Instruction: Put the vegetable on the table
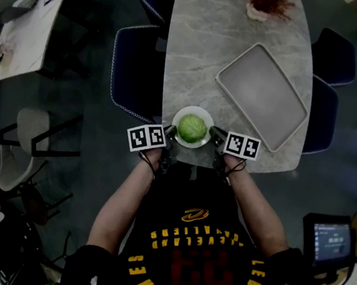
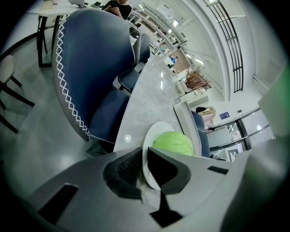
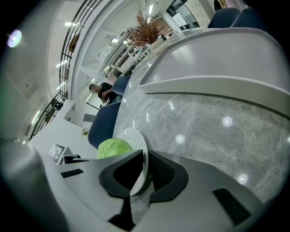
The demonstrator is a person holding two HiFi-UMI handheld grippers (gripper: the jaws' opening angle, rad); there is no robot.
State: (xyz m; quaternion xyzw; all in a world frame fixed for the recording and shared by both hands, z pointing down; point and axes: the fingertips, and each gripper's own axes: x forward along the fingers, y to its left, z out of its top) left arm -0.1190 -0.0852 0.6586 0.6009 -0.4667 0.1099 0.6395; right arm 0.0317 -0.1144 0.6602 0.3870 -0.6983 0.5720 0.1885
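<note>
Cabbage (image 1: 192, 128) seated on plate (image 1: 190, 146) at near edge of table (image 1: 204, 44), close to tray (image 1: 261, 94). Plate rim pinched by left gripper (image 2: 144, 168) and right gripper (image 3: 143, 173) on opposite sides. Cabbage judged firm, weighty and roll-prone; plate stiff, slick, breakable. Level rim hold advised.

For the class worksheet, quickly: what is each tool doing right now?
Left tool: closed on the rim of the white plate carrying the cabbage.
Right tool: closed on the same plate's opposite rim.
</note>
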